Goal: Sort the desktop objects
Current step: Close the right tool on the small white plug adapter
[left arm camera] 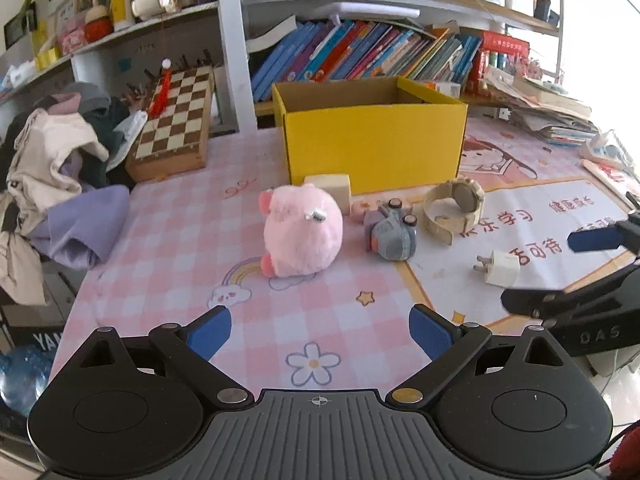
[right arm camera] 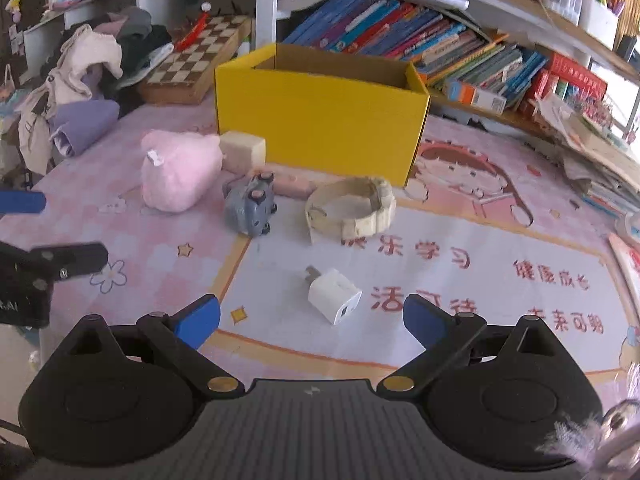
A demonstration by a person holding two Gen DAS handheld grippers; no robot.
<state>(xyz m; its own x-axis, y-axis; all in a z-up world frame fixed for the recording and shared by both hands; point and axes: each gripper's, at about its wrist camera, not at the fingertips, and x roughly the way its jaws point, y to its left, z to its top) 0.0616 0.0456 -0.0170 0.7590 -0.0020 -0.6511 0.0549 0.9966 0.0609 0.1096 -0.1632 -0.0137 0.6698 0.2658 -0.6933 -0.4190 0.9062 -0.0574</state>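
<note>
A yellow cardboard box (left arm camera: 374, 142) (right arm camera: 320, 120) stands open at the back of the desk. In front of it lie a pink plush toy (left arm camera: 302, 236) (right arm camera: 178, 170), a beige block (left arm camera: 328, 188) (right arm camera: 242, 152), a small grey toy (left arm camera: 394, 234) (right arm camera: 252, 208), a beige watch (left arm camera: 454, 208) (right arm camera: 352, 208) and a white plug adapter (left arm camera: 500, 270) (right arm camera: 334, 294). My left gripper (left arm camera: 320, 332) is open and empty, short of the plush. My right gripper (right arm camera: 312, 320) is open and empty, just short of the adapter; it also shows in the left wrist view (left arm camera: 592, 240).
A chessboard (left arm camera: 176, 120) and a heap of clothes (left arm camera: 60, 168) lie at the back left. Books (left arm camera: 360, 54) fill the shelf behind the box. Stacked papers (left arm camera: 556, 112) lie at the back right. A pink cartoon mat (left arm camera: 168, 240) covers the desk.
</note>
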